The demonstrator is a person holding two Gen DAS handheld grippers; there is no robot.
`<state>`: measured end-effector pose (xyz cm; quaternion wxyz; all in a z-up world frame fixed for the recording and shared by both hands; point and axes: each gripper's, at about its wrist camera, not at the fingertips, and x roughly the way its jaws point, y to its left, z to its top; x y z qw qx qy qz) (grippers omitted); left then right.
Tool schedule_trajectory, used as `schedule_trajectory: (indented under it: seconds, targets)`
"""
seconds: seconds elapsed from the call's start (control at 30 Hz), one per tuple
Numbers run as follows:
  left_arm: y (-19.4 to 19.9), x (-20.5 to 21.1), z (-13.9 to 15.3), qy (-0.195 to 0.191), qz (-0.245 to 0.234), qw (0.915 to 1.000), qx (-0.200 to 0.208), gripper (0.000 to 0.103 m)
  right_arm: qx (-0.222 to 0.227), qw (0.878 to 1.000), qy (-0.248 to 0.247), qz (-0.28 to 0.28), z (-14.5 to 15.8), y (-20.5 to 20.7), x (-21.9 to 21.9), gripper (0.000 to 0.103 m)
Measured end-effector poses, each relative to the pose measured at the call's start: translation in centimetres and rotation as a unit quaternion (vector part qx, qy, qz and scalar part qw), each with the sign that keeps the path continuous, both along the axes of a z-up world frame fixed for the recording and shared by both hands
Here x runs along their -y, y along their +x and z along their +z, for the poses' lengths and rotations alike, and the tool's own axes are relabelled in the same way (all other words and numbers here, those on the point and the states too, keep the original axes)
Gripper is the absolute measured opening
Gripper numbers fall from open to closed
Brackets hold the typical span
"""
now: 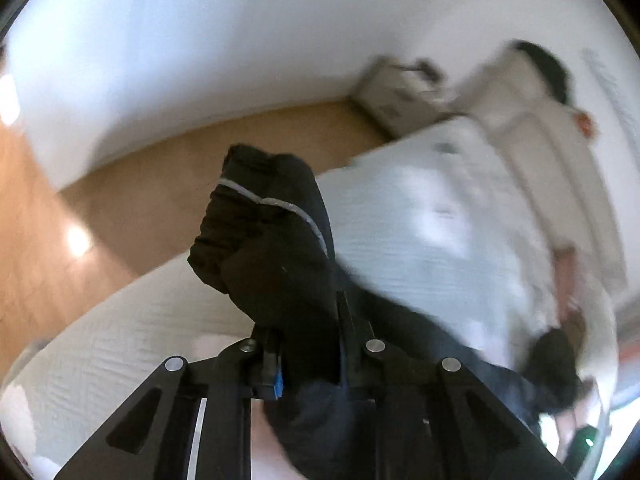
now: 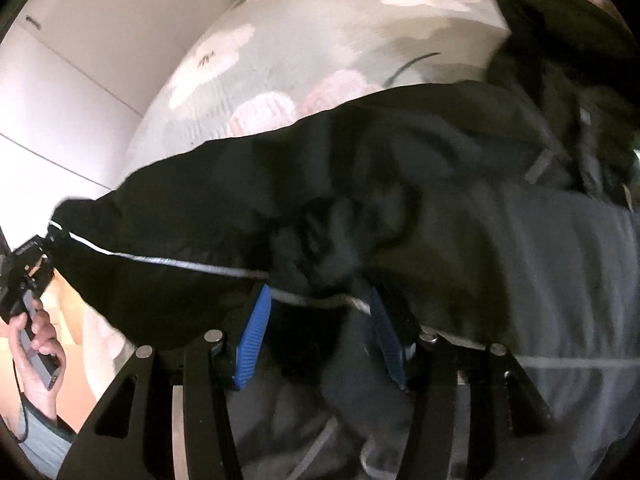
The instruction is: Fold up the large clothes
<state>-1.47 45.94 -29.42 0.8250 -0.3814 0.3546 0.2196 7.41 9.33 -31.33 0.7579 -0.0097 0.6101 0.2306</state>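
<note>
A large black garment with a thin white stripe [image 2: 360, 168] hangs stretched between both grippers above a bed. My left gripper [image 1: 304, 316] is shut on a bunched end of the black garment [image 1: 264, 232], which hides its fingertips. It also shows in the right wrist view [image 2: 28, 272], held by a hand at the far left, gripping the garment's far corner. My right gripper [image 2: 320, 300] has blue pads [image 2: 252, 340] and stands closed around a fold of the black cloth and its white stripe.
A white textured bed cover [image 1: 420, 232] lies below the left gripper, with wooden floor [image 1: 160, 184] and white walls beyond. A person in a pale top [image 1: 532, 128] stands at the right. A floral quilt [image 2: 304, 52] lies behind the garment.
</note>
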Motion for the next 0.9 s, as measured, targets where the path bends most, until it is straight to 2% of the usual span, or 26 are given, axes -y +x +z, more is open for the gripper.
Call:
schedule_trajectory:
  seconds: [0.1,0.17,0.23,0.33,0.43,0.5,0.57,0.63,0.67,0.7,0.73,0.77,0.83,0.9]
  targets:
    - [1.8,5.6,4.2,0.024,-0.080,0.9960,0.033,0.018,-0.002,1.000,-0.003,-0.011,1.2,-1.6,3.1,0.057]
    - [3.7,10.8,6.3,0.039,-0.148,0.9870,0.048,0.018,-0.005,1.000,-0.007,-0.020,1.7,-2.4,5.1,0.057]
    - [5.1,15.3,7.1,0.045,-0.203,0.9766,0.054,0.018,-0.008,0.999,-0.013,-0.032,2.1,-3.5,7.8,0.057]
    - [7.5,23.3,6.2,0.051,-0.271,0.9604,0.042,0.018,-0.010,0.998,-0.020,-0.053,2.4,-5.0,11.5,0.057]
    - [8.8,29.2,4.7,0.021,-0.310,0.9497,0.038,0.018,-0.020,0.997,-0.017,-0.076,2.0,-6.6,15.6,0.057]
    - [9.4,33.5,3.9,0.005,-0.341,0.9395,0.033,0.018,-0.026,0.995,-0.022,-0.090,2.1,-7.5,18.0,0.057]
    - [9.9,38.5,3.3,0.005,-0.379,0.9249,0.024,0.019,-0.030,0.994,-0.014,-0.102,2.3,-8.2,20.3,0.057]
    - [9.8,42.8,2.6,0.008,-0.410,0.9118,0.010,0.022,-0.028,0.994,-0.016,-0.108,2.7,-8.7,22.3,0.057]
    - [9.9,44.9,1.7,0.009,-0.422,0.9064,-0.006,0.030,-0.027,0.994,-0.017,-0.108,2.7,-8.9,23.0,0.057]
    - [10.1,46.2,0.9,0.006,-0.430,0.9025,-0.015,0.045,-0.025,0.994,-0.020,-0.108,2.8,-9.0,23.6,0.057]
    - [10.3,47.5,-0.3,-0.011,-0.440,0.8977,-0.023,0.052,-0.024,0.994,-0.023,-0.108,2.9,-9.1,24.4,0.057]
    - [10.1,48.1,-1.4,-0.029,-0.441,0.8966,-0.031,0.057,-0.024,0.994,-0.024,-0.108,2.8,-9.3,25.1,0.057]
    - [10.5,48.5,-3.8,-0.067,-0.431,0.8981,-0.057,0.057,-0.028,0.993,-0.020,-0.110,2.5,-9.4,26.3,0.057]
    - [10.0,48.0,-4.0,-0.084,-0.417,0.9038,-0.048,0.057,-0.033,0.993,-0.014,-0.109,2.2,-9.3,27.2,0.057]
